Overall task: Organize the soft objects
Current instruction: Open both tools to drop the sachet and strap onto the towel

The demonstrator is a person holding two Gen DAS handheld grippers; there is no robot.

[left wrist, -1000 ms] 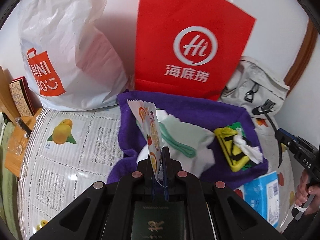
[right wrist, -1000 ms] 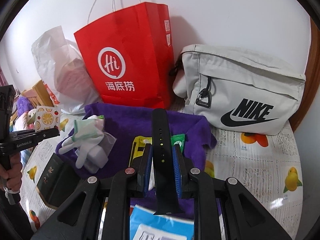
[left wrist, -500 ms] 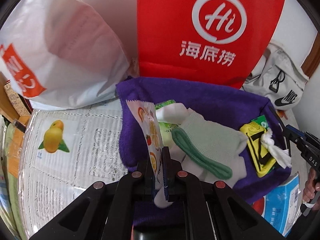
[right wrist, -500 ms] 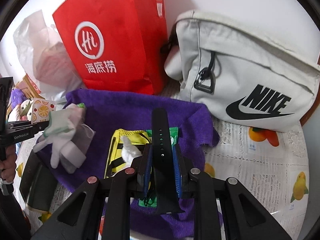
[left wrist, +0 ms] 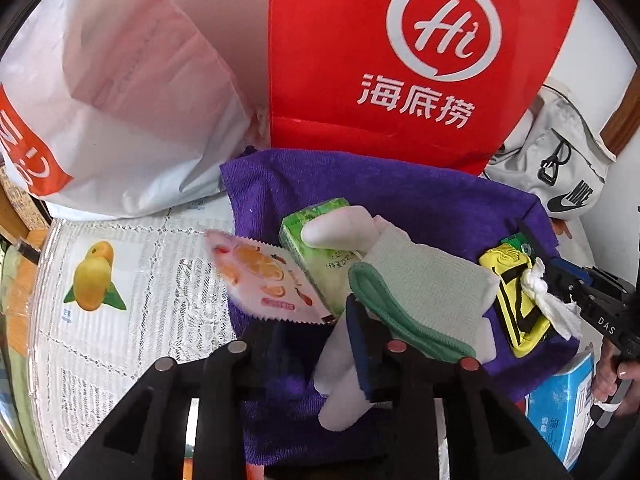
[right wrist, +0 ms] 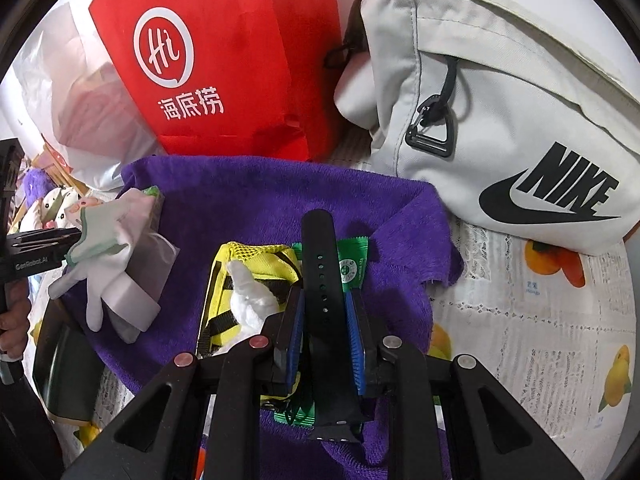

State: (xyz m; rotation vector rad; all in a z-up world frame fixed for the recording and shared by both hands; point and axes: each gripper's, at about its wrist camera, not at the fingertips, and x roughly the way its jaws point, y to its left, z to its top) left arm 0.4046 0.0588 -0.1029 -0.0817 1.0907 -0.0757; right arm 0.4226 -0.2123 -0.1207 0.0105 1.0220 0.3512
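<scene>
only left view shows fruit-print sachet [left wrist: 266, 280] lying loose at 11 o'clock of the parted, empty left claw [left wrist: 308, 334], right claw [right wrist: 323, 330] clamps black strap [right wrist: 326, 300] over purple towel [right wrist: 248, 196], bare worktop [right wrist: 532, 328] at 3 o'clock.

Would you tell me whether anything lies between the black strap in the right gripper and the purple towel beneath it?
Yes. A green sachet lies on the purple towel directly under the black strap in the right gripper, and a yellow mesh pouch sits just left of it. Bare towel shows farther ahead.
</scene>
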